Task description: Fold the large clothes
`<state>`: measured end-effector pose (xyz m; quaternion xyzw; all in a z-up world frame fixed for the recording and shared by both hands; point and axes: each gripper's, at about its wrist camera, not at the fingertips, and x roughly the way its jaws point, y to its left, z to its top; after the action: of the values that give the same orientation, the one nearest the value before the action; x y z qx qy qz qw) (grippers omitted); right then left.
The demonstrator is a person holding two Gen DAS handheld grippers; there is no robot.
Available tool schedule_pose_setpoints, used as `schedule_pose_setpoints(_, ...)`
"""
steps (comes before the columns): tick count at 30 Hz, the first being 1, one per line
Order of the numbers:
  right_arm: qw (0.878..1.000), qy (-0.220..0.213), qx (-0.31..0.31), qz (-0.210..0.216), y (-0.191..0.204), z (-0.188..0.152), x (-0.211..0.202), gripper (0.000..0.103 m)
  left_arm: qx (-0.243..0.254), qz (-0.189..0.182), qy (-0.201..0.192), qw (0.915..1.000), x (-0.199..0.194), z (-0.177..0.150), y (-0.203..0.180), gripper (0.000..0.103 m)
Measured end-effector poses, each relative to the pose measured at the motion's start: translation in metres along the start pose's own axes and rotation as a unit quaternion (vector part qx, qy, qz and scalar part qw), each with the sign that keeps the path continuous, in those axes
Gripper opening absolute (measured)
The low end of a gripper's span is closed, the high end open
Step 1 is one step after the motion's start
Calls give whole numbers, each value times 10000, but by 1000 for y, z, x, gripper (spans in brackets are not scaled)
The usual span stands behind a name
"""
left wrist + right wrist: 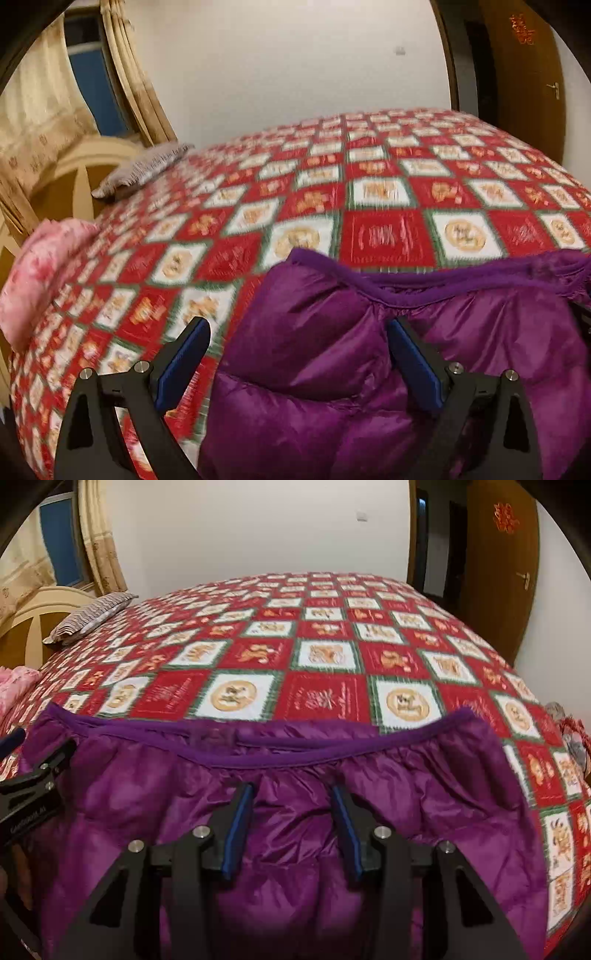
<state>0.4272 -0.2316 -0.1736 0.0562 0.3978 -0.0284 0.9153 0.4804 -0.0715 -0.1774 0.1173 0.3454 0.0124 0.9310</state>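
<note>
Purple down jacket [295,812] spread on the bed with the red and white checkered bedspread [325,657], near the close edge, with much free bedspread beyond it. Darker purple trim [332,742] along the far edge of the garment, curved like a collar or a hem; which of the two, hard to tell. Probably laid flat like this to give room for folding toward the middle of the bed.

Left gripper [299,354] low over the left side of the jacket, fingers wide apart and clamped on nothing. Left blue pad [184,365] above the bedspread [388,236], right one over the purple fabric [332,369], so the jacket's side edge lies between them. Probably placed so to take this edge. Strong blur in this view, so contact with the cloth not clear.

Right gripper [291,827] over the middle of the jacket, just before the trim, fingers also apart, a puffy fold between them but not pinched. Second tool visible at the left border of the right view.

Striped pillow [92,616] and pink pillow [40,280] at the headboard side, well apart from the jacket. Brown door [506,572] at the far right.

Judgement: folding at an early stage; slippery, puffy fabric may slide out of a shallow grip.
</note>
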Motion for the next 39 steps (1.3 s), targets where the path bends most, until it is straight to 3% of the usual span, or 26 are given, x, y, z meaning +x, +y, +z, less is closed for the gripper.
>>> schedule_pose_setpoints(39, 9998, 29, 191, 62, -7, -8, 19, 49, 57, -102, 382, 9992, 32, -8, -16, 101)
